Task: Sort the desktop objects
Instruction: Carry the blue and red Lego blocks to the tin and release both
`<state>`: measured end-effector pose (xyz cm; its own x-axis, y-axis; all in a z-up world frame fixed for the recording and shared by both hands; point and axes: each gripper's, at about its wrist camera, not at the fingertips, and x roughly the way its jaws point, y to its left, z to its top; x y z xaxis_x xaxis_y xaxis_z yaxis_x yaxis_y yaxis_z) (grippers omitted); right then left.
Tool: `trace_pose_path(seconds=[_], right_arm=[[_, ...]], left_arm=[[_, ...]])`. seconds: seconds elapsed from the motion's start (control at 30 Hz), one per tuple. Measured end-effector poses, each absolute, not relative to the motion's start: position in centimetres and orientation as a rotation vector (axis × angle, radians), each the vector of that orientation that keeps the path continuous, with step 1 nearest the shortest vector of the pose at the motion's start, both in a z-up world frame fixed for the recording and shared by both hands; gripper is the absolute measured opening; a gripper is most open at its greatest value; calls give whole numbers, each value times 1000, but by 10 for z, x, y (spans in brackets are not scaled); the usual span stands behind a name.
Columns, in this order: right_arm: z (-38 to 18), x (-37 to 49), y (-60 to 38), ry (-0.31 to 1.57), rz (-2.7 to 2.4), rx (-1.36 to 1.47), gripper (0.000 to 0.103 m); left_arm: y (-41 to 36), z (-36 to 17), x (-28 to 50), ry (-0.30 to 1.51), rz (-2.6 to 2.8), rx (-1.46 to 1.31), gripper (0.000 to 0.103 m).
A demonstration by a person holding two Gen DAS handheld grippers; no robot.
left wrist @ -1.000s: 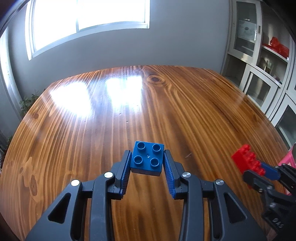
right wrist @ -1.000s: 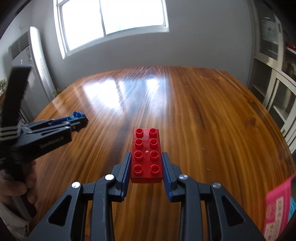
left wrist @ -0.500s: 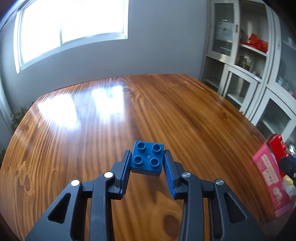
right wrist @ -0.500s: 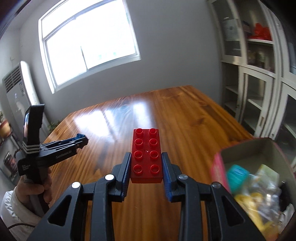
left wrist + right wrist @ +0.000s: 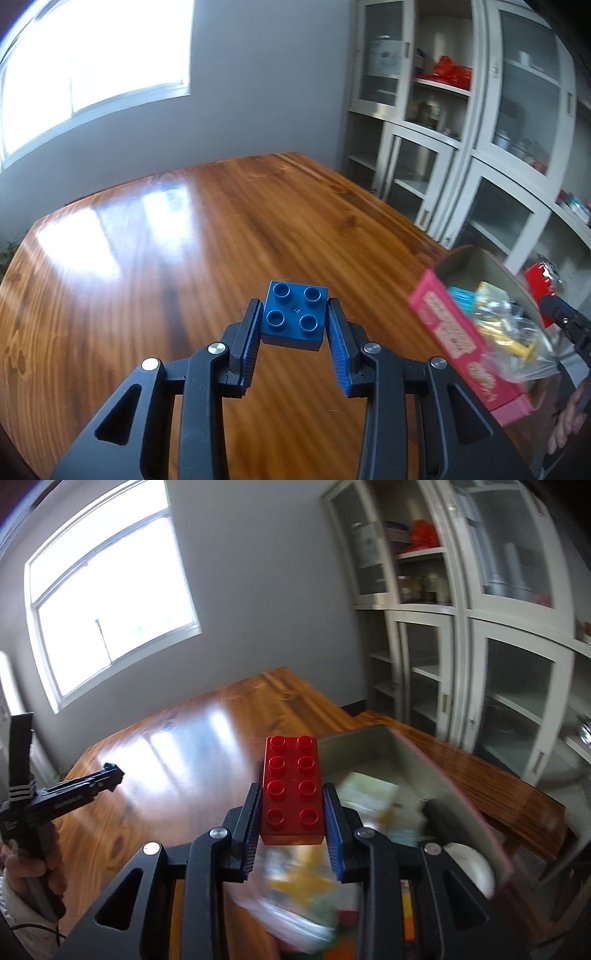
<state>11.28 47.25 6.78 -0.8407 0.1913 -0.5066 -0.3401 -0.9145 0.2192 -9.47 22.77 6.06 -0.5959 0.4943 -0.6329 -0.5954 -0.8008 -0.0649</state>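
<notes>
My left gripper (image 5: 293,334) is shut on a square blue brick (image 5: 294,316) with four studs, held above the wooden table (image 5: 184,236). My right gripper (image 5: 291,821) is shut on a long red brick (image 5: 291,786) with eight studs, held over the open pink box (image 5: 406,749). The pink box (image 5: 465,336) lies at the right in the left wrist view, filled with bagged small items. The red brick (image 5: 537,282) shows past it at the far right. The left gripper (image 5: 85,788) shows at the left of the right wrist view.
White glass-door cabinets (image 5: 480,129) stand beyond the table's right edge. A window (image 5: 110,602) is in the grey wall behind the table. The box holds a clear bag of coloured pieces (image 5: 498,332) and a dark roll (image 5: 447,819).
Both grippers have swung right toward the pink box, each holding its brick. The right gripper with the red brick has moved over the box opening.
</notes>
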Motion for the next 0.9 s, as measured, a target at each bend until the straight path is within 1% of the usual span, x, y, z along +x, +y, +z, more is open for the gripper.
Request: trace_pose_path(seconds=[0.4, 0.9], right_arm=[[48, 145, 522, 510, 2678, -694, 35], [37, 155, 537, 529, 2682, -703, 35]], left_arm=[[308, 75, -38, 314, 2237, -815, 37], [375, 76, -7, 392, 2137, -788, 37]])
